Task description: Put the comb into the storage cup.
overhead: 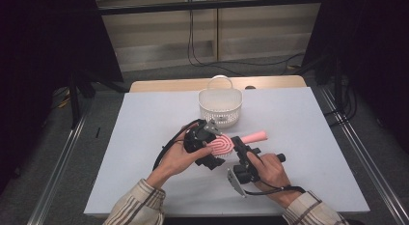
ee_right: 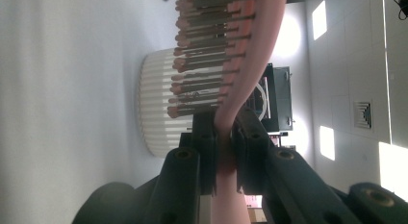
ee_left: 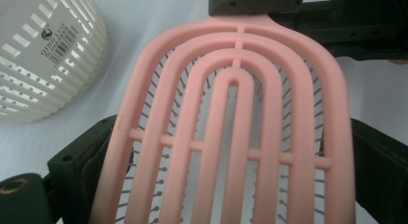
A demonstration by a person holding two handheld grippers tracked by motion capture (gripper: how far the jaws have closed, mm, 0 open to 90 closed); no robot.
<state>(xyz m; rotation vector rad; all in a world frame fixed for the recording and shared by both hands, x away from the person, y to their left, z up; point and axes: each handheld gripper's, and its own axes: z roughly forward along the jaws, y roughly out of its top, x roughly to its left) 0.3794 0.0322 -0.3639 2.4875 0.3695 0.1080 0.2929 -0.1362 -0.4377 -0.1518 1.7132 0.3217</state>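
the pink hairbrush [overhead: 225,144] is held above the white table [overhead: 144,138], just in front of the white basket [overhead: 220,105], between the two grippers; this looks like the handover step, with the brush passing from one gripper to the other before it goes into the basket; the right gripper [ee_right: 224,152] has its jaws closed tight on the neck of the brush, where head meets handle; the left gripper [ee_left: 231,152] has its jaws spread wide on either side of the brush head, and i cannot tell whether they press it or only bracket it; the next move calls for one grip to be sure before the other lets go, then a short carry forward and up over the basket rim; the brush's long axis runs left to right across the table, head toward the left gripper, handle pointing right and slightly away, bristles turned downward
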